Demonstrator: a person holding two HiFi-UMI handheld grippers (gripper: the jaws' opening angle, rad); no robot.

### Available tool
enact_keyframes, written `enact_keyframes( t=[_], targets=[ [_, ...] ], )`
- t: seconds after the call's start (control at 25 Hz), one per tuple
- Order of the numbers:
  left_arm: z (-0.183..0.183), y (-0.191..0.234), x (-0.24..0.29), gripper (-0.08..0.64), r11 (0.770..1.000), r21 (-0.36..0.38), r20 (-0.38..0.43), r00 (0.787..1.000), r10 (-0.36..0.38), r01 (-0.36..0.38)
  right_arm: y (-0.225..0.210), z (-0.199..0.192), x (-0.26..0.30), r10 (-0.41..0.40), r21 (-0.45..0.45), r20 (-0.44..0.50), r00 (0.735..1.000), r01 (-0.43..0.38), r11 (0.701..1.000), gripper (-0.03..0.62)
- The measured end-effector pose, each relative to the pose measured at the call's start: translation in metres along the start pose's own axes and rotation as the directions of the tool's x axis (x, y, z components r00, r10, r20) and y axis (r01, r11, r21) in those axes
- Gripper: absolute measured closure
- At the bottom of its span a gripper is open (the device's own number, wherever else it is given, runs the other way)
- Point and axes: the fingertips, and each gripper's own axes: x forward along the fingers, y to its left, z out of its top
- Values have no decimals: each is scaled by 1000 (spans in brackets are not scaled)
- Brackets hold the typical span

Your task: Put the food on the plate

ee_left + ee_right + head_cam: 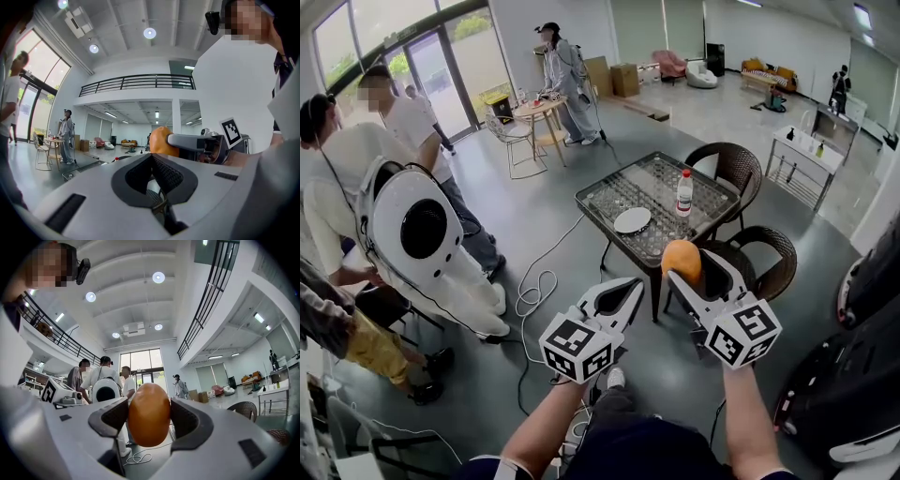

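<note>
My right gripper [149,415] pinches a smooth orange egg-shaped food [682,260]; my left gripper [152,164] is pressed together; the round white plate [632,220] lies well ahead.

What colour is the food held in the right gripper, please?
Orange-brown and glossy; the food in the right gripper shows best in the right gripper view.

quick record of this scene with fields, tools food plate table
right tool: shut on the food, held up, not yet on the plate
left tool: shut, empty
food: orange, smooth, egg-shaped
plate: white, empty, on the table
table: glass top, also bears a bottle, apart from the plate
</note>
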Motion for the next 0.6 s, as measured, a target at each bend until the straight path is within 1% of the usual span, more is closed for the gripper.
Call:
enact_keyframes(
  t=[0.32, 0.6],
  targets=[
    [-3, 20, 18, 552, 1000, -8, 1, 1000, 20, -20, -22, -1, 17, 13, -3, 8, 1000, -13, 1000, 304],
    [-8, 56, 40, 552, 999, -26, -2, 999, 36, -36, -46, -11, 54, 21, 6, -12, 1000, -21, 1000, 304]
  ],
)
